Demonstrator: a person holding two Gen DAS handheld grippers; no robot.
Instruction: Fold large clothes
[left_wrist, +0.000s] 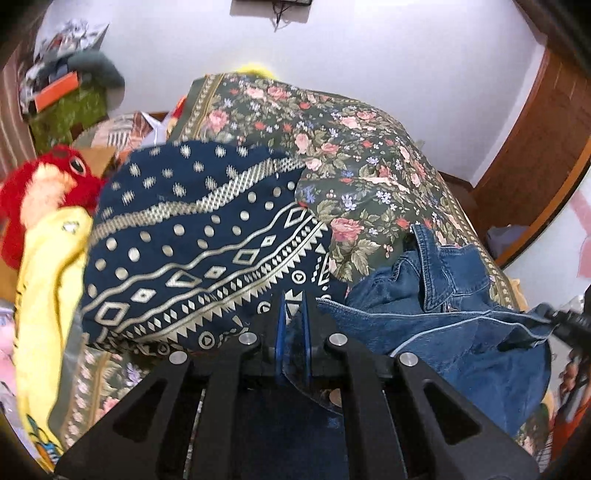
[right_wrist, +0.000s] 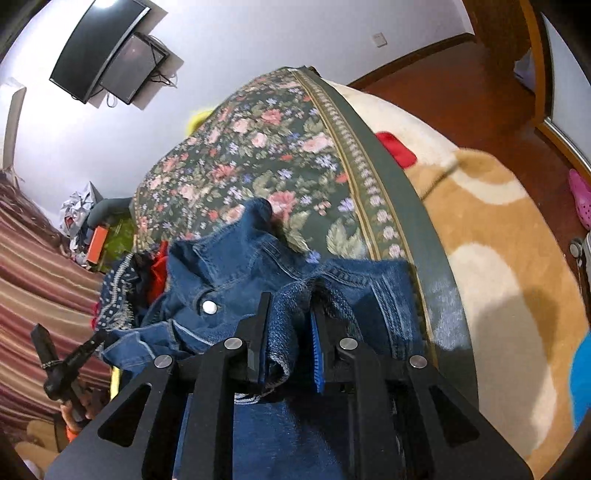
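A blue denim jacket (left_wrist: 454, 314) lies crumpled on the floral bedspread (left_wrist: 351, 147). My left gripper (left_wrist: 294, 295) is shut on the jacket's edge, with denim pinched between its blue pads. My right gripper (right_wrist: 290, 306) is shut on a thick fold of the denim jacket (right_wrist: 236, 266), bunched between its fingers near the bedspread's (right_wrist: 258, 147) bordered edge. The left gripper shows at the lower left of the right wrist view (right_wrist: 70, 354), holding the jacket's other end.
A navy garment with a white geometric print (left_wrist: 199, 243) lies left of the jacket. A yellow garment (left_wrist: 48, 295) and a red plush toy (left_wrist: 40, 184) lie further left. Clutter (left_wrist: 66, 85) is piled by the wall. A tan and cream rug (right_wrist: 498, 258) covers the floor.
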